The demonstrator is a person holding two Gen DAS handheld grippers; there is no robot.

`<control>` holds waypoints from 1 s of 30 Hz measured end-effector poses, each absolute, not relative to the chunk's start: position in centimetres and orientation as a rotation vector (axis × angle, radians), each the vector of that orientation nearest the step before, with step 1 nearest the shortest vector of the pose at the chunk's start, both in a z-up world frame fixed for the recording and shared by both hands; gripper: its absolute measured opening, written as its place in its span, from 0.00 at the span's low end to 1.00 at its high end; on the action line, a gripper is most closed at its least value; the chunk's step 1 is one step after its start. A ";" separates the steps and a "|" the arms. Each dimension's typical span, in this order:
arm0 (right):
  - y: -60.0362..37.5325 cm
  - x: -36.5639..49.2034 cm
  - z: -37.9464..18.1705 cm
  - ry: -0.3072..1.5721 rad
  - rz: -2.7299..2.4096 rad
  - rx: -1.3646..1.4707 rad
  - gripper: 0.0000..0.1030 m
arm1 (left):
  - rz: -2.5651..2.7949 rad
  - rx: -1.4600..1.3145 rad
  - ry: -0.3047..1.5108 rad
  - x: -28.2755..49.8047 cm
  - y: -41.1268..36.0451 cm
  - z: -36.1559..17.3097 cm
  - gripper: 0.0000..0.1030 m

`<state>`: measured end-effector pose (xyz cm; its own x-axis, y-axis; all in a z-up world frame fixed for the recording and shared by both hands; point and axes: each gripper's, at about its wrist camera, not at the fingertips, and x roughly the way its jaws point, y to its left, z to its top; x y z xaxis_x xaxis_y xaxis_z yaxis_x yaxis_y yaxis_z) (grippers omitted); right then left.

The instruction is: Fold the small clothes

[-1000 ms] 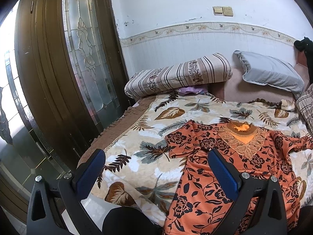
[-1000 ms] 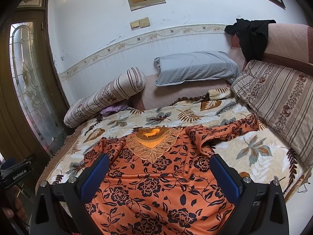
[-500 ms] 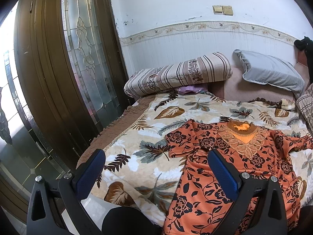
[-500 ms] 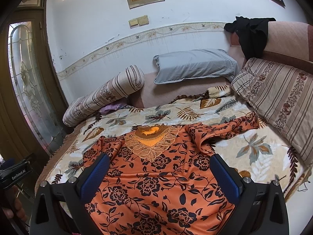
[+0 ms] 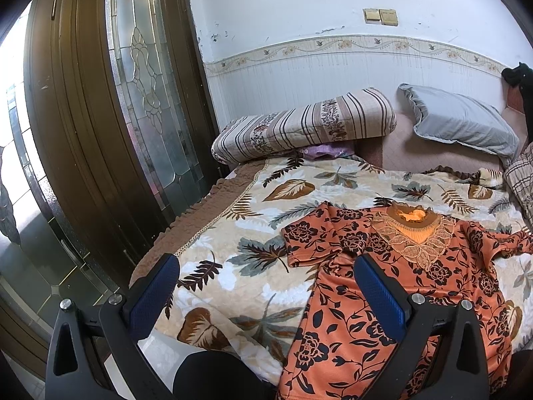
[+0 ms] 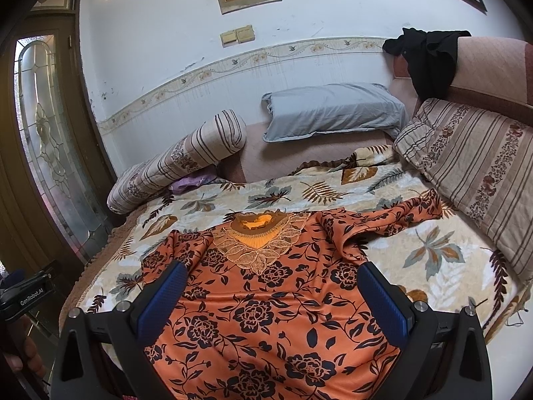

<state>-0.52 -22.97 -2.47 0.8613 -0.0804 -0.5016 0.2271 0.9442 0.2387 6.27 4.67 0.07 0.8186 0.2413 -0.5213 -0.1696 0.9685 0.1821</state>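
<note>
An orange top with black flowers and a lace collar lies face up on the leaf-patterned blanket, seen in the left wrist view (image 5: 409, 286) and the right wrist view (image 6: 266, 303). Its left sleeve (image 5: 309, 240) lies flat; its right sleeve (image 6: 399, 216) is bunched and stretched toward the striped cushion. My left gripper (image 5: 266, 293) is open and empty, above the bed's near left corner, left of the top. My right gripper (image 6: 273, 303) is open and empty, above the top's lower body.
A striped bolster (image 5: 299, 130) and grey pillow (image 6: 333, 110) lie at the head of the bed. A striped cushion (image 6: 476, 166) lines the right side. A wooden glass-panelled door (image 5: 100, 116) stands left of the bed. A black garment (image 6: 429, 56) hangs over the headboard.
Both grippers have drifted slightly; the right one has moved a little forward over the top. The top has not moved and both grippers stay open.
</note>
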 end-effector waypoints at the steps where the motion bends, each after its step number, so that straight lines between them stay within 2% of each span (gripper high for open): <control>1: -22.9 -0.5 -2.4 0.510 -0.164 0.297 1.00 | 0.219 0.130 0.572 6.2 4.7 0.0 1.00; 30: -22.9 -0.3 -2.5 0.514 -0.163 0.298 1.00 | 0.214 0.129 0.582 6.3 4.9 -0.1 1.00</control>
